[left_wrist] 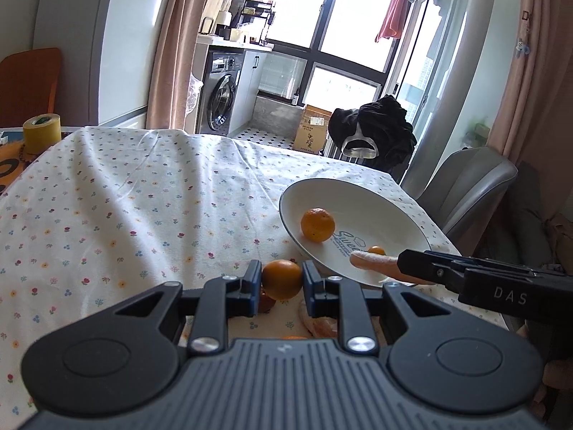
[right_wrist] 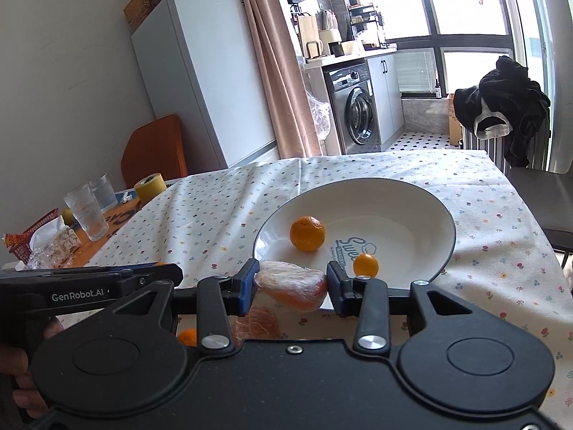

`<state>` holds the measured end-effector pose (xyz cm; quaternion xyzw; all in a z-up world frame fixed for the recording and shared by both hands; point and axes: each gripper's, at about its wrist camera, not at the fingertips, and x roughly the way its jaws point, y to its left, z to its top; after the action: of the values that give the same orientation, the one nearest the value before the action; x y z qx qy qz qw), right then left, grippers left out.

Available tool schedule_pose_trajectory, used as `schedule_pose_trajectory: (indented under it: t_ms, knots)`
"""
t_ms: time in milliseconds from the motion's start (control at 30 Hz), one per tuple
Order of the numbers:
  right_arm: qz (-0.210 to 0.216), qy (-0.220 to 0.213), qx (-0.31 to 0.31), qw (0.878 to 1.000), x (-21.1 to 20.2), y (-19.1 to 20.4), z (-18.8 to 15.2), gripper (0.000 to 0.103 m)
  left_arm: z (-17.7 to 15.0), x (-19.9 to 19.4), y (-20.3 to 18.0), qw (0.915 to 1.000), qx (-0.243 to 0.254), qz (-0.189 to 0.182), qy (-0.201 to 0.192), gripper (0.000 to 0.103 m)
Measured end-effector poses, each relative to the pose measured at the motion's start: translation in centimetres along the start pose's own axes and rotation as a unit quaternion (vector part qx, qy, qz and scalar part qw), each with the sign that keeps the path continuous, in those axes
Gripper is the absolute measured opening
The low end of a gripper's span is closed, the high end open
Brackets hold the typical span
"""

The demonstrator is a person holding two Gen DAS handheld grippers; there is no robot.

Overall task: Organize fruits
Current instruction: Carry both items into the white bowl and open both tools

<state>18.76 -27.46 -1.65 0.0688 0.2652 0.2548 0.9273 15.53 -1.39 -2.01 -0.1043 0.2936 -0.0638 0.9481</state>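
Your left gripper (left_wrist: 282, 279) has its fingers (left_wrist: 252, 279) pressed on both sides of a small orange (left_wrist: 282, 278), held just short of the white bowl (left_wrist: 394, 211) and above the flowered cloth on the counter (left_wrist: 125, 215). Your right gripper (right_wrist: 290, 283) grips a plastic-wrapped orange piece (right_wrist: 292, 285), its fingers (right_wrist: 247, 283) set wider and closed against the wrap, at the bowl's near rim. In the left wrist view that piece shows only as a pale tip poking from the right tool at 3 o'clock. Inside the bowl a mandarin (right_wrist: 307, 233) sits toward 10 o'clock, and a smaller round fruit (right_wrist: 365, 265) lies near 6 o'clock, half hidden behind the right finger. Blue lettering on the bowl floor is partly covered, so you cannot read it whole. Below both grippers, more wrapped pieces (right_wrist: 256, 324) and an orange bit (right_wrist: 187, 337) lie on the cloth, mostly cut off by the tool bodies. At 9 o'clock, near the counter's far left, stand two glasses (right_wrist: 86, 211) and a yellow tape roll (right_wrist: 150, 187).
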Motion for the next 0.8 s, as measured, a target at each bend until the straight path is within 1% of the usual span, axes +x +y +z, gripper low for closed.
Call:
schedule_pose_trajectory:
  t_ms: [133,467,600,800]
  knots:
    - [-0.01,-0.003,0.007,1.0,0.2,-1.2,0.0,0.039,0.3,0.7,-0.6,1.0,0.007,-0.001,0.004,0.023]
    - [-0.013,-0.005,0.02,1.0,1.3,-4.0,0.2,0.039,1.1,2.9,-2.3,0.9997,0.02,0.003,0.015,0.023]
    - [-0.012,-0.013,0.028,0.999,1.6,-5.1,0.6,0.039,1.4,3.7,-3.0,0.9996,0.024,0.003,0.017,0.023]
    - [-0.021,-0.024,0.034,0.999,1.9,-6.3,1.7,0.039,1.9,4.8,-4.2,0.9993,0.032,-0.001,0.021,0.023]
